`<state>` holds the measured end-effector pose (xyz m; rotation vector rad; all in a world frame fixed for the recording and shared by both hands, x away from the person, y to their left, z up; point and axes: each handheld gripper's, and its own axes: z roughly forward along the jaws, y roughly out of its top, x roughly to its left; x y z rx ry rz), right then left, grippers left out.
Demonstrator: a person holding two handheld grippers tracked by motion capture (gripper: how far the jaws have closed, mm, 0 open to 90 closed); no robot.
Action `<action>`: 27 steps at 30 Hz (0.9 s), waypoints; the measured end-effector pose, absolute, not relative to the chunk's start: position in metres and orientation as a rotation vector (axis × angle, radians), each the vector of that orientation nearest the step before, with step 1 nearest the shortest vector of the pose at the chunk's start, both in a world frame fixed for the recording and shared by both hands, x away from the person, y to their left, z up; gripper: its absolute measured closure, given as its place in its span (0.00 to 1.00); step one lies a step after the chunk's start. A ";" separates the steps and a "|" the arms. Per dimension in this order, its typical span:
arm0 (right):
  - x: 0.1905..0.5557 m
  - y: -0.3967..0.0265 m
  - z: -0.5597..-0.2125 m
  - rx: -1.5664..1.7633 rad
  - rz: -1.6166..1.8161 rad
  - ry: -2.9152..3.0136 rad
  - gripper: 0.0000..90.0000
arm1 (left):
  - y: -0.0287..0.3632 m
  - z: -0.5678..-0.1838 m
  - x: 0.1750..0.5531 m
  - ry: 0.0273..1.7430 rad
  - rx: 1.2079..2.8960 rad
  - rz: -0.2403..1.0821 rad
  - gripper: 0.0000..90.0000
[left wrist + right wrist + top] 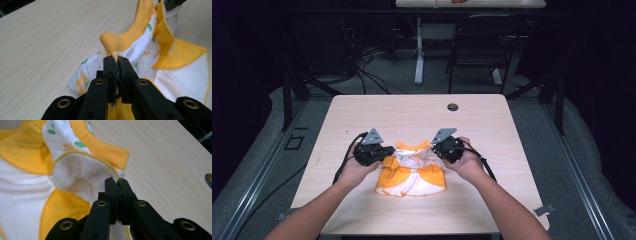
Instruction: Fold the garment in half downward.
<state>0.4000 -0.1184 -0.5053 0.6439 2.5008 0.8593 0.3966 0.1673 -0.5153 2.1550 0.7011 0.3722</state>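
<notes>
I had the left gripper and the right gripper each pinching only a thin edge of the garment near the bench's front middle; I judged either hem could slip out under tension. It was small, orange and white, quilted, with ribbed trim.

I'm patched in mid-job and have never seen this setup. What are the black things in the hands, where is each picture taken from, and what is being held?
A person holds one hand-held gripper in each hand: the left hand-held gripper and the right hand-held gripper. The high view looks down on the wooden table from the person's side. The other two pictures come from cameras riding on each gripper, looking along its black jaws. On the table lies a small yellow and white garment. Each gripper is shut on its edge, one at either side.
</notes>
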 end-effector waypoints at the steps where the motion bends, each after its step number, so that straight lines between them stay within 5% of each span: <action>1: 0.399 -0.118 -0.507 0.647 0.872 2.494 0.98 | 0.167 -0.516 0.396 0.697 2.159 0.378 0.96; 27: 0.361 -0.119 -0.530 0.661 0.960 2.595 0.94 | 0.180 -0.541 0.369 0.672 2.180 0.304 0.93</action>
